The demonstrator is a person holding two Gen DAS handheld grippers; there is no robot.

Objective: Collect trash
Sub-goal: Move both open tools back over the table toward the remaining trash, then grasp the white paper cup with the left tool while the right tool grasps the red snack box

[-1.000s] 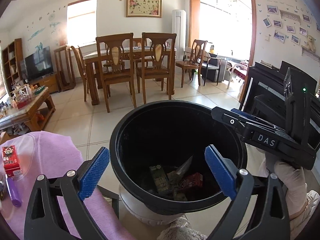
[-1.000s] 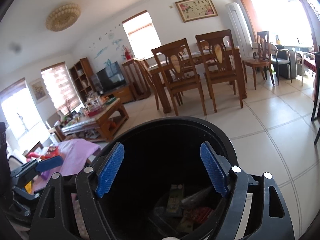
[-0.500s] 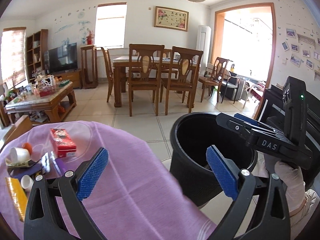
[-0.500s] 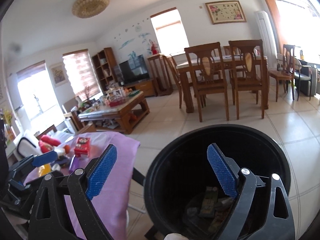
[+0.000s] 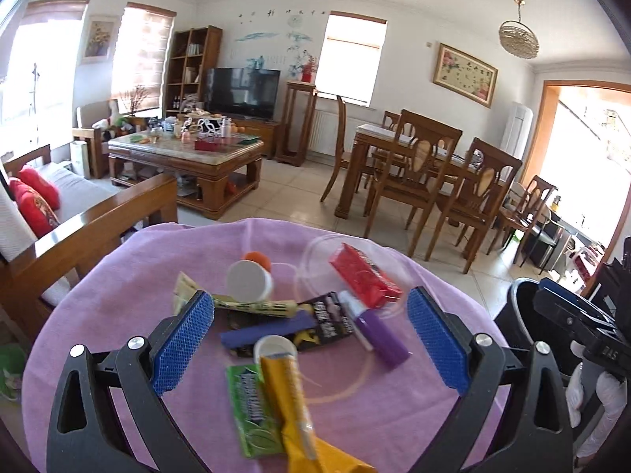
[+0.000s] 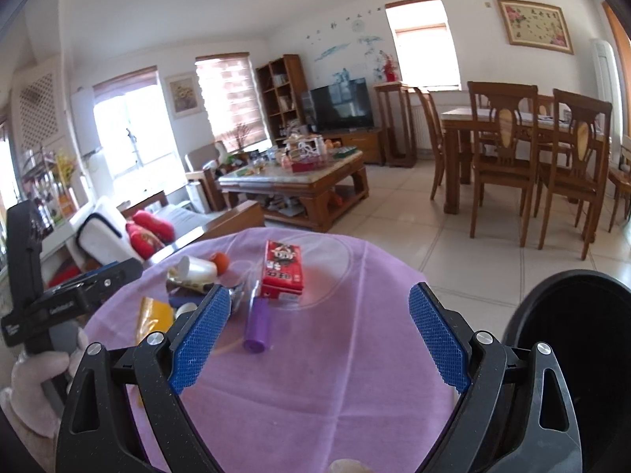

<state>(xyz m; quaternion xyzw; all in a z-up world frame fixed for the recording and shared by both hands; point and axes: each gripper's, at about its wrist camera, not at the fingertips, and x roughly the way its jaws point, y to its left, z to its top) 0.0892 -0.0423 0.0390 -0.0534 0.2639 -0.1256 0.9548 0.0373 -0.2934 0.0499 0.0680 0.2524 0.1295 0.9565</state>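
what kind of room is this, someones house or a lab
Most likely a lived-in home, an open living and dining room: a TV behind a cluttered coffee table, and a wooden dining table with chairs. The trash lies on a purple-clothed table.

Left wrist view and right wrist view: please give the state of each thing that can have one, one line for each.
left tool: open, empty, above the trash.
right tool: open, empty.
trash bin: open, on the floor beside the table.
red box: lying flat, closed.
white cup: lying on its side.
purple tube: lying flat.
green packet: lying flat, partly under the yellow wrapper.
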